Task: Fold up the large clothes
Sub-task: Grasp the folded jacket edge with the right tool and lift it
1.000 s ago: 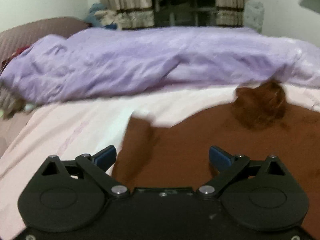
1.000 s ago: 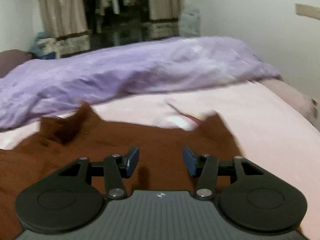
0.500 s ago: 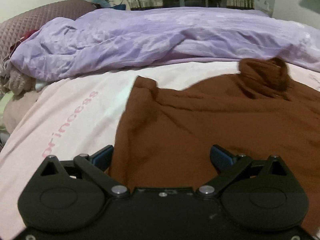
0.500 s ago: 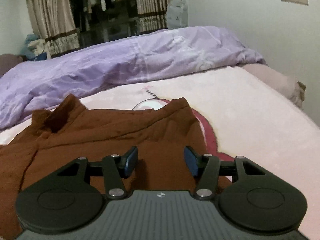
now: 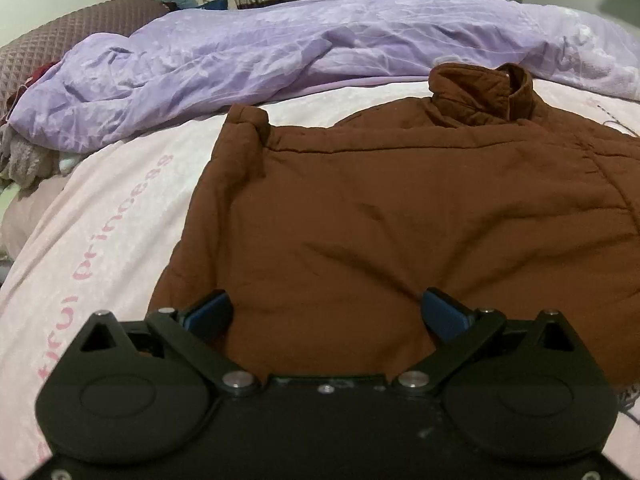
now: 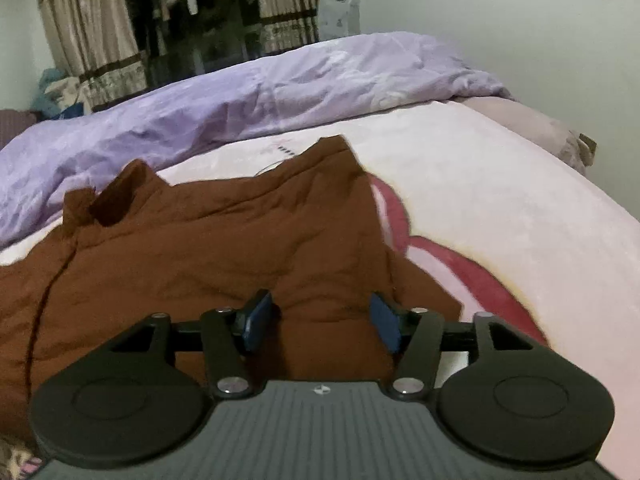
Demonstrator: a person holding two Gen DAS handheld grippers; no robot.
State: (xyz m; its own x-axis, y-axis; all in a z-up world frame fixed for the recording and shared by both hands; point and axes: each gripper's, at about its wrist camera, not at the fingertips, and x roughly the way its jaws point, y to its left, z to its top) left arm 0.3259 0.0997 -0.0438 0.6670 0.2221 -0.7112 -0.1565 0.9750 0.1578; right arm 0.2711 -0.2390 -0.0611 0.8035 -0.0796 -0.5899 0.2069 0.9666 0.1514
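A brown padded jacket (image 5: 380,208) lies spread flat on the pink bed sheet (image 5: 112,208), its stand-up collar (image 5: 484,92) at the far side. My left gripper (image 5: 326,312) hovers wide open over the jacket's near left part, and its pads do not press on the cloth. In the right wrist view the jacket (image 6: 224,248) fills the left and middle, with the collar (image 6: 108,200) at the far left. My right gripper (image 6: 322,320) is over the jacket's near right part. Its jaws are opening, brown cloth shows in the gap, and the pads stand off it.
A crumpled purple duvet (image 5: 280,52) runs across the bed behind the jacket. A quilted brown pillow (image 5: 80,24) and a heap of clothes (image 5: 24,160) lie at the far left. Bare pink sheet (image 6: 500,208) stretches right of the jacket. Curtains (image 6: 88,40) hang beyond.
The jacket was blurred and bunched a second ago; now it lies flat and sharp. More of it shows in both views. Both grippers have stayed open.
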